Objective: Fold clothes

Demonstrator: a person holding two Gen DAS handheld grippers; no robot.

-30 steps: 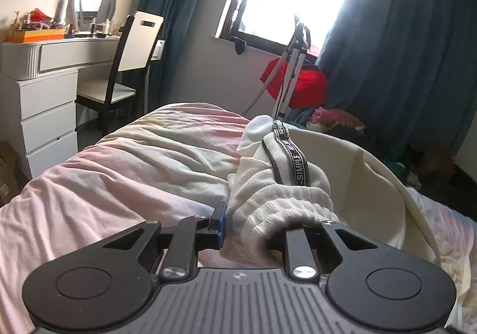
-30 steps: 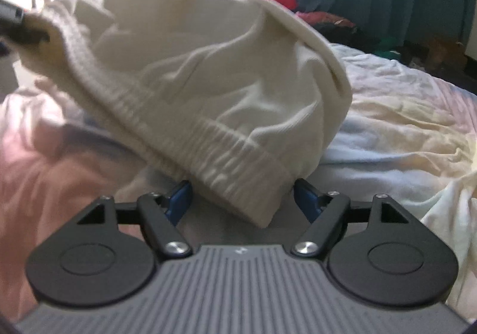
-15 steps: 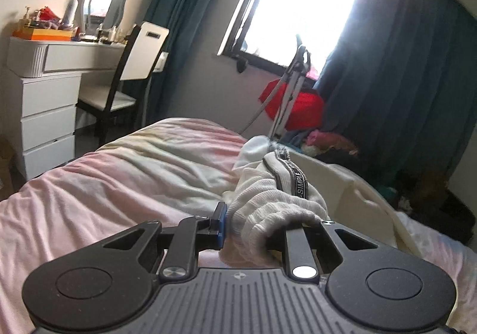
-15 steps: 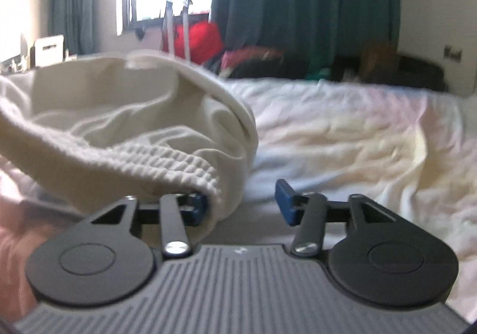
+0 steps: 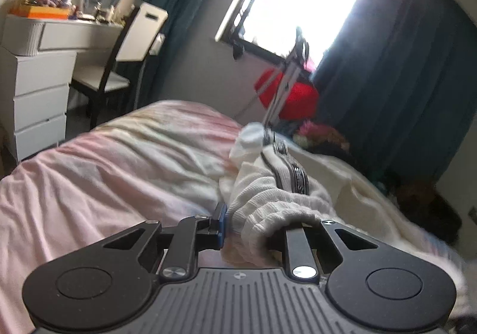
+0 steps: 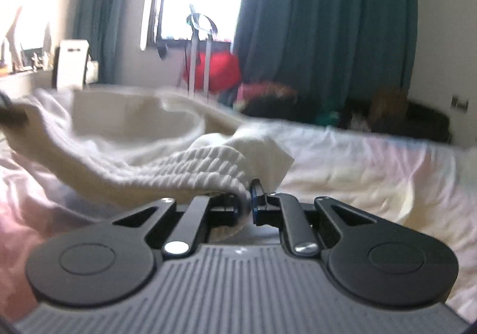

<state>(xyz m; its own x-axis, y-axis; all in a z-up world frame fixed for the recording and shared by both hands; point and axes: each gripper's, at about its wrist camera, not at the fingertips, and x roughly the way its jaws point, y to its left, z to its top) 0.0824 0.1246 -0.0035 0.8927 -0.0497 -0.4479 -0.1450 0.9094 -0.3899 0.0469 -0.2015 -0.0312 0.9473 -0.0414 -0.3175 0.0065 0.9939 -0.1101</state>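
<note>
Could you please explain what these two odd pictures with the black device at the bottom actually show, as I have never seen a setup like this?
There is no robot here: a person holds a two-finger gripper in each hand, and each carries a wide-angle camera looking forward along its fingers. One picture is from the left gripper, the other from the right gripper. Both look across a bed with a pale pink cover in a bedroom. On it lies a cream ribbed garment, which is to be folded. The left gripper is shut on one ribbed edge of it; the right gripper's jaws are closing on another ribbed edge, with the cloth between them.
</note>
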